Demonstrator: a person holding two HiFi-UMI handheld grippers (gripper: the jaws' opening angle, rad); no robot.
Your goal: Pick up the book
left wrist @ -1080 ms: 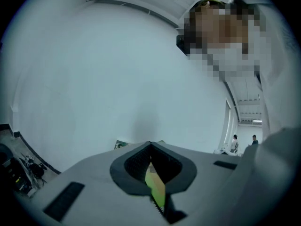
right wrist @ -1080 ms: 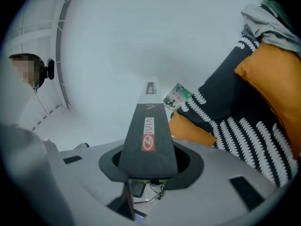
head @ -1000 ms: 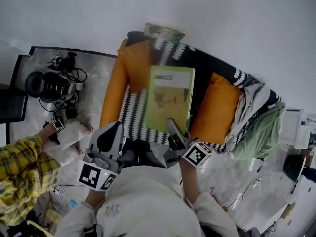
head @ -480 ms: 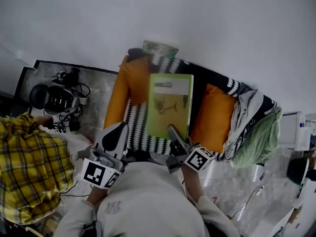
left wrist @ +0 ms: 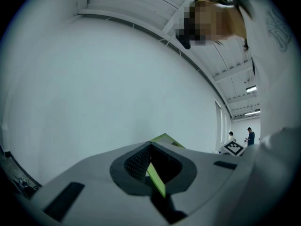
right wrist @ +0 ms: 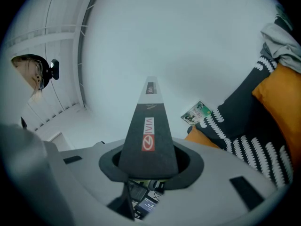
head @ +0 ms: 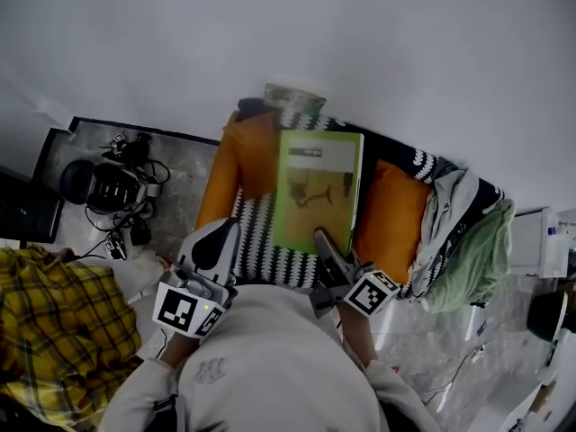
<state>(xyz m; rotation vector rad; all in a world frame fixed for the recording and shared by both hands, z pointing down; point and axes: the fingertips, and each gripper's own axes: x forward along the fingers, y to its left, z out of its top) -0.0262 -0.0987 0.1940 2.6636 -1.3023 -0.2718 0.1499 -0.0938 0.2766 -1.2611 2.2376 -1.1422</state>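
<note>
- Since the thin, large-format green softcover book point(head: 317, 192) is pinched only at its lower edge, near the lower right corner, I judge it light but likely to flex and swing. The cover looks smooth, so a shallow pinch may slip.
- It hangs clear in the air with its cover towards the head view. It is over the middle of the seat of the sofa with the black-and-white patterned throw point(head: 252, 232), between the two orange cushions point(head: 238, 165).
- A deeper bite on that lower edge, or a second hold on the opposite side, would steady it, in my judgement.
- The jaws of the right gripper point(head: 326, 241) are closed on the book. In the right gripper view it rises from between them as a dark wedge with a red logo.
- The left gripper point(head: 218, 239) sits beside the book's lower left corner, apart from it. Its jaws stand slightly apart, with only a green sliver of the book showing through the gap, and I judge that they grip nothing.
- A small printed booklet point(head: 295, 94) lies at the sofa's back edge, well apart from the book.
</note>
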